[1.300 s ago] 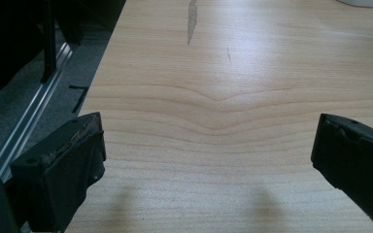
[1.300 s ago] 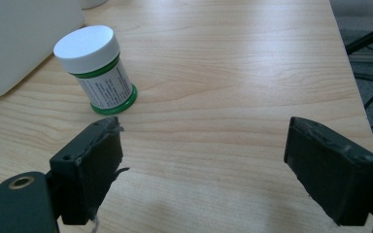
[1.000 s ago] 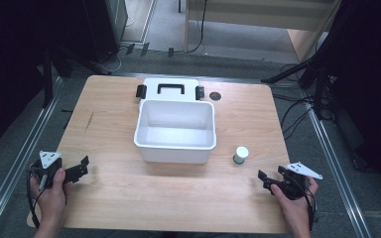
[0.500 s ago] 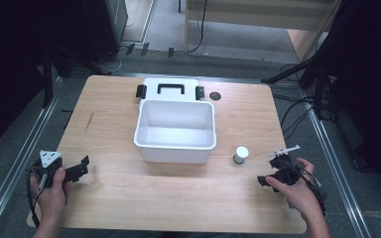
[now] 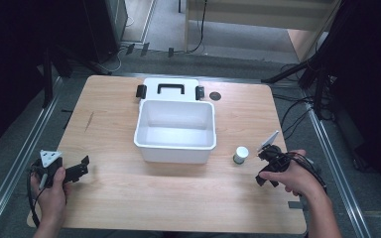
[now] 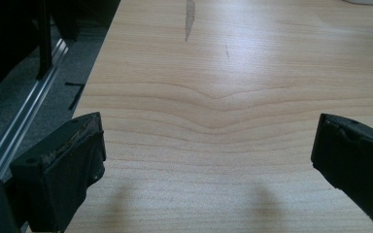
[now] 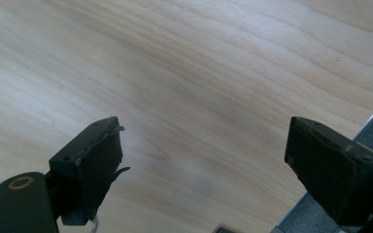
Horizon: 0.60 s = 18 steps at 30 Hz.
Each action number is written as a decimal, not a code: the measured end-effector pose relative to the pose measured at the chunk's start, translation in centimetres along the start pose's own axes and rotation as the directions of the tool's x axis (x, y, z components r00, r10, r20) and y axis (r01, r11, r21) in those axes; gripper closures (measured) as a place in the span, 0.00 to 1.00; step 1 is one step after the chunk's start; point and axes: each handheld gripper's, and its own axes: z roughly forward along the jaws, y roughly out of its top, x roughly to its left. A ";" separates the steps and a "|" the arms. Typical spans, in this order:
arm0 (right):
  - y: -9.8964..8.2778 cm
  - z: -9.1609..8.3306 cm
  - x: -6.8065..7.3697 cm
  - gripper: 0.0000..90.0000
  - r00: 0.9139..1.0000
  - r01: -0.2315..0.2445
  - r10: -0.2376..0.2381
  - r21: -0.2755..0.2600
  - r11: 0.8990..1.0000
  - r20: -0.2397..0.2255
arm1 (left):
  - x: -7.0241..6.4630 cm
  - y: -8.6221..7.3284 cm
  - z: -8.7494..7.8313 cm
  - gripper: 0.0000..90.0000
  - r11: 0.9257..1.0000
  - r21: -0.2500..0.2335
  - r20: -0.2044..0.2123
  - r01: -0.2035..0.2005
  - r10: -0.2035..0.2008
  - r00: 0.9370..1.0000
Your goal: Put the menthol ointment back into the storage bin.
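Two grippers are held over a wooden table [image 5: 129, 198], one in each of the person's hands. The right gripper [image 5: 264, 168] sits near the table's right edge, and the small white-capped jar [image 5: 240, 154] stands just beside it, toward the table's middle and slightly farther from the person, apart from the jaws and not touched by them. The jar stands upright on the wood, its long axis vertical and its cap facing up. It lies just off the front right corner of the white bin [image 5: 174, 130], which rests open at the table's centre with its lid [image 5: 169, 89], fitted with a black handle, lying flat behind it. In the right gripper view the right gripper [image 7: 201, 160] has its jaws spread wide, with bare wood between them and nothing gripped; the table's edge shows at the lower right. The left gripper [image 5: 82, 168] rests near the front left corner of the table, well apart from the jar and the bin. In the left gripper view the left gripper [image 6: 209, 150] likewise has its jaws standing wide apart over bare wood, holding nothing.
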 end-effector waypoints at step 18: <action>4.7 -2.0 2.1 0.19 0.997 0.053 -0.054 -0.026 0.998 -0.048 | 0.1 0.0 0.0 0.00 1.000 0.004 0.001 0.007 -0.007 1.000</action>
